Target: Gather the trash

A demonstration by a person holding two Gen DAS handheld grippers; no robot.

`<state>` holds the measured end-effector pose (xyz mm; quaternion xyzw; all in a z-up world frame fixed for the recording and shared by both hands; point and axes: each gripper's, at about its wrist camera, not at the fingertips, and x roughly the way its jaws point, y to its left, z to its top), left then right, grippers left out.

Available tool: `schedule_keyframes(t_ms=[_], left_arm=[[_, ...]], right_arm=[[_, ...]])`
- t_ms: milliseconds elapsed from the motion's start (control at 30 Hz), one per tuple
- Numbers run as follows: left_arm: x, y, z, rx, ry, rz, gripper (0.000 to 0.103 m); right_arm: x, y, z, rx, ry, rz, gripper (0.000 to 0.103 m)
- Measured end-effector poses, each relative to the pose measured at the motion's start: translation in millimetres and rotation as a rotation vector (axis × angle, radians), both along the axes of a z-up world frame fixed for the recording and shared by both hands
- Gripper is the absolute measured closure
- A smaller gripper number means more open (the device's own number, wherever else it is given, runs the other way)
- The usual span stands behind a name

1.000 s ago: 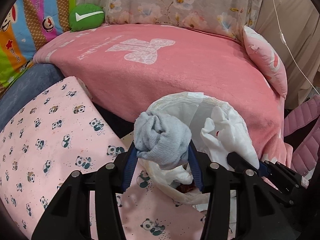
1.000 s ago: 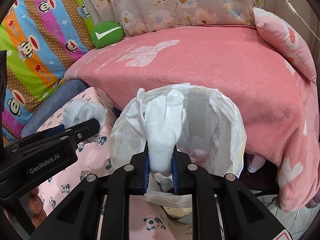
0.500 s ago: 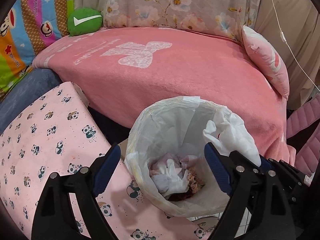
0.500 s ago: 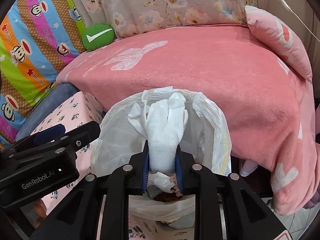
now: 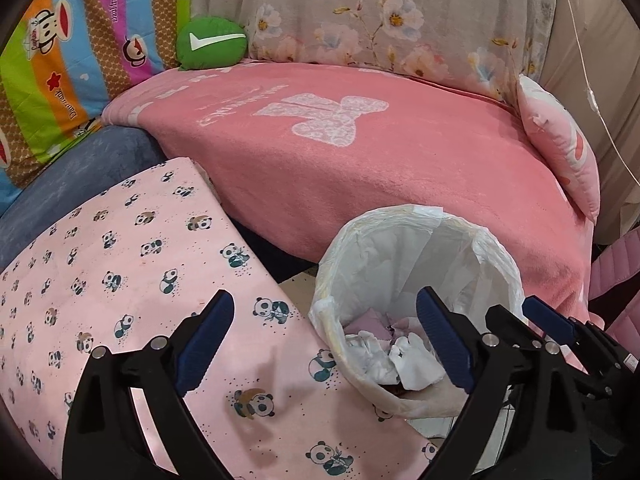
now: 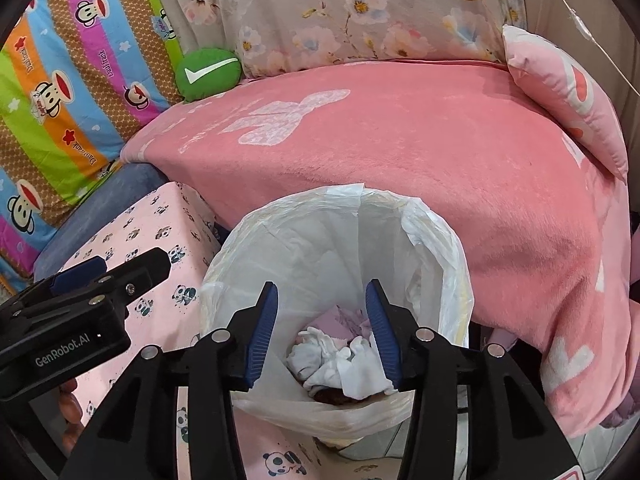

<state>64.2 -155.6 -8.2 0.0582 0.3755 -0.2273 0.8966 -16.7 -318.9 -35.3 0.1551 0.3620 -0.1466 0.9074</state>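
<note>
A bin lined with a white plastic bag [image 5: 400, 216] [image 6: 320, 200] stands between the pink bed and a panda-print cushion. Crumpled white cloth and tissue [image 5: 392, 356] [image 6: 340, 360] lie at its bottom. My left gripper [image 5: 322, 312] hovers over the bin's left rim and the cushion. Its jaws are wide and still opening, with nothing between them. My right gripper [image 6: 320, 304] hangs right above the bin's mouth, jaws opening, with nothing held; the white wad lies below them. Each gripper shows at the other view's edge: right gripper [image 5: 540, 320], left gripper [image 6: 92, 280].
A pink blanket [image 5: 400, 152] covers the bed behind the bin. The panda-print cushion [image 5: 120, 280] fills the left foreground. A green round cushion [image 5: 212, 42], a pink pillow [image 5: 560, 148], floral pillows and a striped monkey quilt [image 6: 60, 100] lie further back.
The left gripper let go of a grey cloth wad and opened wide, and its view shifted left. The right gripper released the white wad, which now lies in the bin.
</note>
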Motion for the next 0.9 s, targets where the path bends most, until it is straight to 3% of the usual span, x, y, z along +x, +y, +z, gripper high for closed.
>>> schedule_keyframes(t_ms=[433,900], left_arm=[[-10,41,8,0.041,0.004,0.123,0.008],[-20,48,9,0.077,0.032,0.115,0.008]], right_arm=[[-12,40,29,-0.058,0.058,0.02,0.034],[-26,59,38,-0.13,0.086,0.013,0.017]])
